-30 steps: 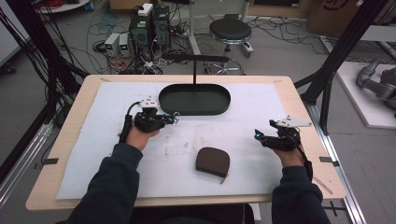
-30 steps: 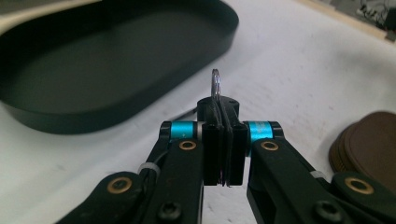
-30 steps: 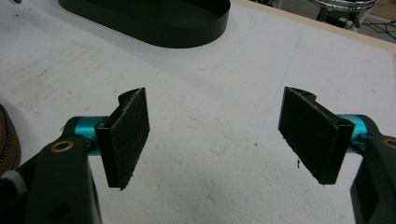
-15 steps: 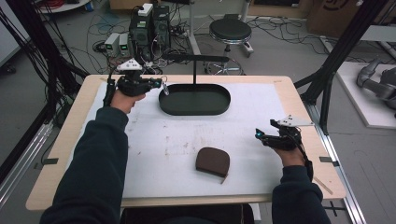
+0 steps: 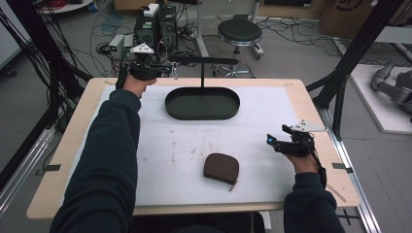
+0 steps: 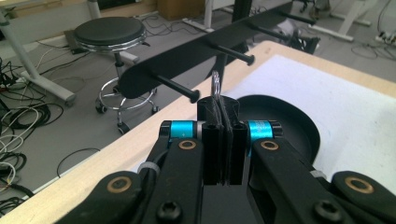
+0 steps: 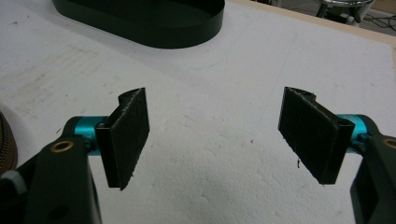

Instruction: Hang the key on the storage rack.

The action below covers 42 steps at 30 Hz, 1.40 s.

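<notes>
Between the pressed-together jaws of the left gripper (image 6: 219, 140) sits a small metal ring (image 6: 216, 84), pinched and poking up just short of the nearest peg (image 6: 180, 87) on the black rack (image 6: 196, 55). Since a second ago that hand has lifted from the white mat to the rack's left end, so hanging the ring looks next. Nearer the person, the right gripper (image 7: 219, 135) rests spread and empty. Below the rack, the oval tray (image 5: 202, 103) looks empty; the brown pouch (image 5: 221, 168) lies closed.
</notes>
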{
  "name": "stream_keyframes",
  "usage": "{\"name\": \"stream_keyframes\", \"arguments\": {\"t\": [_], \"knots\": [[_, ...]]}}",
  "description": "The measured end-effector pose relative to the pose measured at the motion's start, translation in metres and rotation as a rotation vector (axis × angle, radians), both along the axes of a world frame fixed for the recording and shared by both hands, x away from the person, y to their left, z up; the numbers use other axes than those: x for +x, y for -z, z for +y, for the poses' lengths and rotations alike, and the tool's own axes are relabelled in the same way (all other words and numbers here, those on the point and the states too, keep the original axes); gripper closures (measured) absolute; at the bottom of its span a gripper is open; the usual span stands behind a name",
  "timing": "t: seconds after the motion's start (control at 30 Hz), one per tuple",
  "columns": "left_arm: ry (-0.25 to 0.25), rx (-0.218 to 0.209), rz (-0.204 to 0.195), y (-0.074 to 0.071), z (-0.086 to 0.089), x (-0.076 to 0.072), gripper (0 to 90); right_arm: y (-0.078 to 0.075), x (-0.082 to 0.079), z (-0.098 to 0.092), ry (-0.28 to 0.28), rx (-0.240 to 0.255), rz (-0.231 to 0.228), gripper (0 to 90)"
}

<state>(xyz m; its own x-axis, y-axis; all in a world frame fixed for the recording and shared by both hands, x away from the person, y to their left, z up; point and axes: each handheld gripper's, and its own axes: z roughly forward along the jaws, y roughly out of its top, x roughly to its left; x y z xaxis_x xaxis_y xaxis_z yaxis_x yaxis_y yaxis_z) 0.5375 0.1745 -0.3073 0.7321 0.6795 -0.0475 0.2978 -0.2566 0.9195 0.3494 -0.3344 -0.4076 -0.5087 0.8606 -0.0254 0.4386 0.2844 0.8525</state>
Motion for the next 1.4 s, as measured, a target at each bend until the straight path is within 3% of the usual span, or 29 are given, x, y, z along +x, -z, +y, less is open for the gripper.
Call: {"name": "stream_keyframes", "arguments": {"t": [0.37,0.63,0.77,0.83,0.87,1.03,1.17,1.23,1.27,1.4], "knots": [[-0.073,-0.02,0.003,0.01,-0.003,0.011,87.8,0.0,-0.001,0.0,-0.002,0.003,0.0,25.0],[-0.142,0.003,-0.007,0.001,-0.01,0.019,87.7,0.001,-0.001,-0.001,-0.006,0.006,0.001,25.0],[-0.184,0.044,0.0,0.002,-0.014,0.02,86.6,0.001,-0.001,-0.001,-0.008,0.005,0.003,25.1],[-0.238,0.04,0.006,0.003,-0.013,0.02,74.6,0.001,-0.001,-0.001,-0.006,0.008,0.006,25.0],[-0.238,0.04,0.006,0.003,-0.013,0.02,70.7,0.001,-0.001,-0.001,-0.006,0.008,0.006,25.0],[-0.284,0.045,-0.012,0.001,-0.004,0.007,60.6,0.001,-0.001,0.0,-0.013,0.005,0.002,25.1],[-0.286,-0.032,-0.02,0.002,0.01,-0.016,50.1,0.001,-0.002,0.002,-0.019,-0.003,0.0,25.1],[-0.298,-0.097,-0.007,0.005,0.018,-0.03,37.4,0.0,-0.003,0.003,-0.021,-0.004,0.0,25.0],[-0.296,-0.131,0.003,0.007,0.023,-0.038,23.2,0.0,-0.003,0.005,-0.028,-0.006,-0.001,24.9],[-0.288,-0.178,-0.01,0.018,0.037,-0.066,16.2,-0.001,-0.002,0.011,-0.042,-0.01,-0.002,21.5]]}}
